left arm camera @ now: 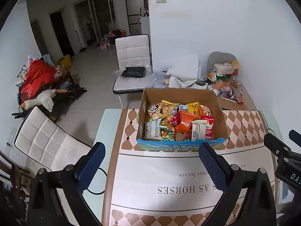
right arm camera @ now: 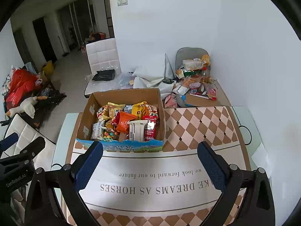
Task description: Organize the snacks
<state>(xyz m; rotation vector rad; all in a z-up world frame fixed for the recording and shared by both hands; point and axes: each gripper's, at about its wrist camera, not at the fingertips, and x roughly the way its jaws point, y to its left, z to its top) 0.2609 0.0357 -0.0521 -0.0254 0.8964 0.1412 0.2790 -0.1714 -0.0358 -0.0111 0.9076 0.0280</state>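
My left hand-held gripper [left arm camera: 152, 162] released, empty, near cardboard box [left arm camera: 219, 113]. My right hand-held gripper [right arm camera: 150, 162] released too. Box on desk [right arm camera: 197, 124], packed with snack packets [right arm camera: 124, 121].

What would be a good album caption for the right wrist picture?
Open right claw poised above a patterned table mat, facing a cardboard box full of snack packets.

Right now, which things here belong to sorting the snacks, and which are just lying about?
For the job: cardboard box, snack packets inside it, loose snack pile behind the table.

Lying about: white chair, black bag, red bag, toy goose, table mat.
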